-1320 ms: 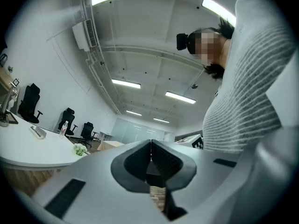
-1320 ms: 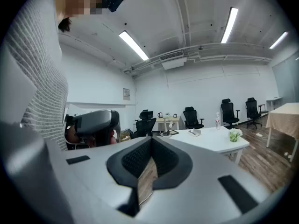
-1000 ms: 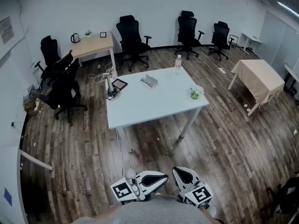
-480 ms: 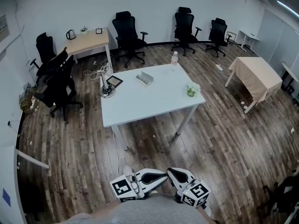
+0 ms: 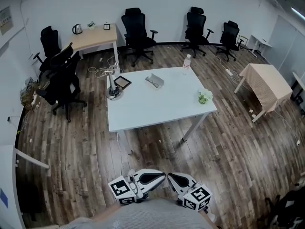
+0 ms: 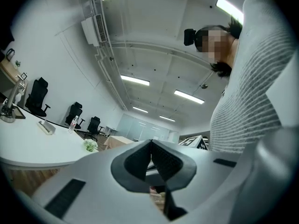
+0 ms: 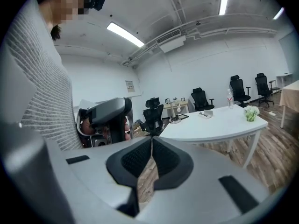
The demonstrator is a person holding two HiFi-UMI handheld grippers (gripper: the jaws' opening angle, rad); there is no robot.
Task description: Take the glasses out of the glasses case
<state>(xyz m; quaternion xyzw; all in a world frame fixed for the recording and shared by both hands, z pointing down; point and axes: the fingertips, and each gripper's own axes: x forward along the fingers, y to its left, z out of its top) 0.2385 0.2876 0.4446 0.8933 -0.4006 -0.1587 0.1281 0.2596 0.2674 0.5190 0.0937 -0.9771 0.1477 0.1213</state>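
Black ribbed pads meet tip to tip on both tools: the left gripper and the right gripper each have their jaws pressed together with nothing between them. The person holds both close against a grey knit sweater, low at the near edge of the head view. A wide stretch of wood-plank floor lies between the person and the white table, so neither tool is within reach of anything on it.

The glasses case sits toward the far side of that table, well apart from both grippers. It appears to lie open, though it is too small in the head view to tell whether the glasses are inside. A water bottle stands at the far edge and a small plant near the right edge. Black office chairs line the wall beyond.

By this evidence the task has not begun: the approach, the reach into the case and the lifting out all remain.
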